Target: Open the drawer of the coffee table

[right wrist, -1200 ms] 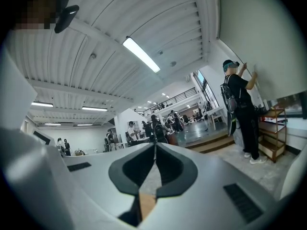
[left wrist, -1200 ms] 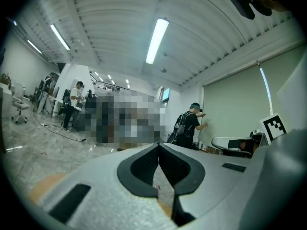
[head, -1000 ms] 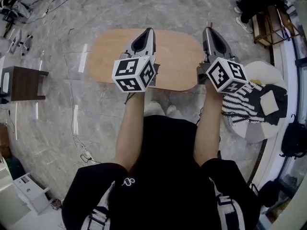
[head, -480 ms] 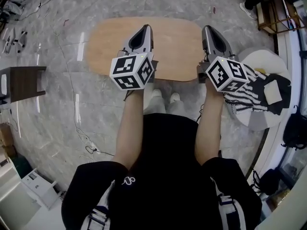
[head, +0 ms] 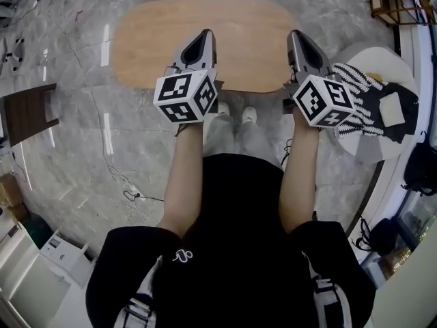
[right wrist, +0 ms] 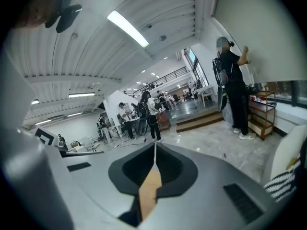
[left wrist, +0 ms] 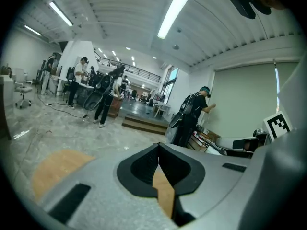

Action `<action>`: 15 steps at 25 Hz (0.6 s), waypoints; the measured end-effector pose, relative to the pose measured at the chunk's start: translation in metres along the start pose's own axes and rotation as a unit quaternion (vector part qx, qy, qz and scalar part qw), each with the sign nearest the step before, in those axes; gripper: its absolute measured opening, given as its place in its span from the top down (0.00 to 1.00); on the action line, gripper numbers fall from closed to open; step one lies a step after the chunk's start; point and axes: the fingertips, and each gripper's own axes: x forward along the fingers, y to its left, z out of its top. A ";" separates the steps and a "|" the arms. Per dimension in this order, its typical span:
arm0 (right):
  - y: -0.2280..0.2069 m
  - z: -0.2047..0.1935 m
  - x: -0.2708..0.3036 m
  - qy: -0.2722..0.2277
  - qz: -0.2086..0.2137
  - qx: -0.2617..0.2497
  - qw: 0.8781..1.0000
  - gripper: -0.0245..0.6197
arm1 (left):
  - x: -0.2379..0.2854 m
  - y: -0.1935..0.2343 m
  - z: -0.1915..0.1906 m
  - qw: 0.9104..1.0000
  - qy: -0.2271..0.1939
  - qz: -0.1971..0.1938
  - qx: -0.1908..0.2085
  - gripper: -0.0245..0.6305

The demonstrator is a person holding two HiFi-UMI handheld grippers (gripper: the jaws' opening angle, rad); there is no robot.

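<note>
The coffee table has an oval light-wood top and stands in front of me on the marble floor; from above, no drawer shows. My left gripper hangs over the near part of the top, left of the middle, shut and empty. My right gripper is level with it near the table's right end, also shut and empty. In the left gripper view the jaws meet, with the wooden top below them. In the right gripper view the jaws meet too, with a strip of wood showing beneath.
A round white seat bearing a striped black-and-white cloth stands close by my right gripper. A dark wooden stool is at the far left, and cables lie on the floor. Several people stand far off.
Both grippers have come down side by side toward the table's near edge, jaws still shut. The table now sits higher in the head view.
</note>
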 end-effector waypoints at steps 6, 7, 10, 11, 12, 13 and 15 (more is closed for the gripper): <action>-0.008 -0.034 0.002 0.028 -0.008 -0.007 1.000 0.94 | 0.005 0.015 -0.036 0.999 0.031 0.009 -0.011 0.95; -0.010 -0.040 0.002 0.032 -0.008 -0.007 0.999 0.94 | 0.006 0.016 -0.043 0.999 0.036 0.010 -0.014 0.95; -0.019 -0.058 -0.001 0.044 -0.014 -0.003 0.999 0.94 | 0.009 0.017 -0.064 0.999 0.050 0.009 -0.020 0.95; -0.022 -0.065 -0.002 0.049 -0.017 -0.001 0.999 0.94 | 0.008 0.019 -0.071 0.998 0.054 0.009 -0.019 0.95; -0.025 -0.071 -0.004 0.053 -0.021 0.001 0.998 0.94 | 0.008 0.023 -0.078 0.998 0.058 0.012 -0.020 0.95; -0.029 -0.079 -0.005 0.057 -0.024 0.003 0.998 0.94 | 0.007 0.029 -0.085 0.998 0.060 0.016 -0.022 0.95; -0.037 -0.095 -0.008 0.067 -0.034 0.010 0.997 0.94 | 0.004 0.043 -0.101 0.997 0.066 0.025 -0.031 0.95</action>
